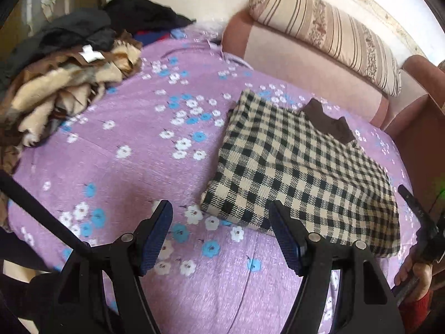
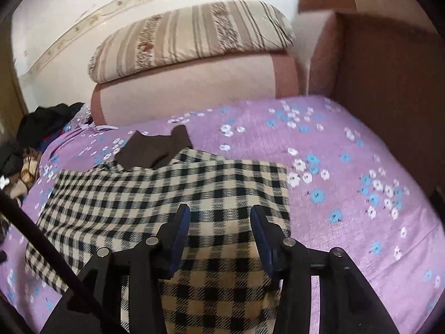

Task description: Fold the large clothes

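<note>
A cream-and-black checked garment (image 1: 300,172) with a dark brown collar (image 1: 331,123) lies folded on the purple flowered bedspread (image 1: 133,167). My left gripper (image 1: 219,220) is open and empty, above the bedspread just left of the garment's near corner. In the right wrist view the same garment (image 2: 167,192) lies under my right gripper (image 2: 219,220), which is open with its jaws apart over the checked cloth, holding nothing. The brown collar (image 2: 155,150) points away from me.
A heap of brown, tan and black clothes (image 1: 64,78) sits at the bed's far left. A pink sofa back (image 1: 306,66) with a striped bolster (image 1: 328,27) runs behind the bed. A brown armrest panel (image 2: 389,89) stands at the right.
</note>
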A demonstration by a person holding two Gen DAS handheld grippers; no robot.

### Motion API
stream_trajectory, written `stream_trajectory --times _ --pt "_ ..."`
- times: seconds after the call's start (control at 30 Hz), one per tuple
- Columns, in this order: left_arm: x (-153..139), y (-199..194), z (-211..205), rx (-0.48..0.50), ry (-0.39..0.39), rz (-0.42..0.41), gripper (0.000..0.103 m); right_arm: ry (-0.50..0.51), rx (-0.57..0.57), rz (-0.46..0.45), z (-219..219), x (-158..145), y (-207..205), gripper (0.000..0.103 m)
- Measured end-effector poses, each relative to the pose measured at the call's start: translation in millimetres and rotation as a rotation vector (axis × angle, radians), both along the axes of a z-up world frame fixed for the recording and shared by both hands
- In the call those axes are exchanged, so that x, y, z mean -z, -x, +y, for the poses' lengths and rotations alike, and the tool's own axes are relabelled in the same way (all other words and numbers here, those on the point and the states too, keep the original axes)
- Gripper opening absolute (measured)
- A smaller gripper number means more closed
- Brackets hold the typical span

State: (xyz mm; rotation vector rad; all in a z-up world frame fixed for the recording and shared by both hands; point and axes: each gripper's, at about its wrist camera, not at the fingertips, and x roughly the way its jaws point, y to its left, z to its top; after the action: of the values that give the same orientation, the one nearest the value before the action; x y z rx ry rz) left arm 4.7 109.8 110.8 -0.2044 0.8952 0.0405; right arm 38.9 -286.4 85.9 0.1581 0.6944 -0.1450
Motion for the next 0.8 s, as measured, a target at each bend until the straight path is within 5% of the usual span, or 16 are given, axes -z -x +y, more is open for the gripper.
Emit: stream_trajectory --times 0.33,0.53,0.63,0.73,0.8 --pt "-19.7 38.9 16.6 -0.032 0.028 -0.069 0.071 0.099 -0.176 0.076 82.3 23.4 21.7 0.049" --pt "-22.3 50.0 29.4 -0.061 0.023 -0.081 0.071 0.111 -0.185 0.094 112.6 28.5 36.8 0.049" --pt "-20.2 49.4 33.6 -0.084 0.006 -0.079 0.071 0.174 -0.198 0.027 128.7 24.9 35.9 0.068" --pt "-13.6 42.6 33.6 -0.097 -0.013 -0.060 0.071 0.187 -0.195 0.045 133.0 41.9 30.5 0.068" --pt "-9.0 38.1 31.1 -0.102 -0.016 -0.050 0.071 0.156 -0.209 0.092 130.3 50.7 23.3 0.055"
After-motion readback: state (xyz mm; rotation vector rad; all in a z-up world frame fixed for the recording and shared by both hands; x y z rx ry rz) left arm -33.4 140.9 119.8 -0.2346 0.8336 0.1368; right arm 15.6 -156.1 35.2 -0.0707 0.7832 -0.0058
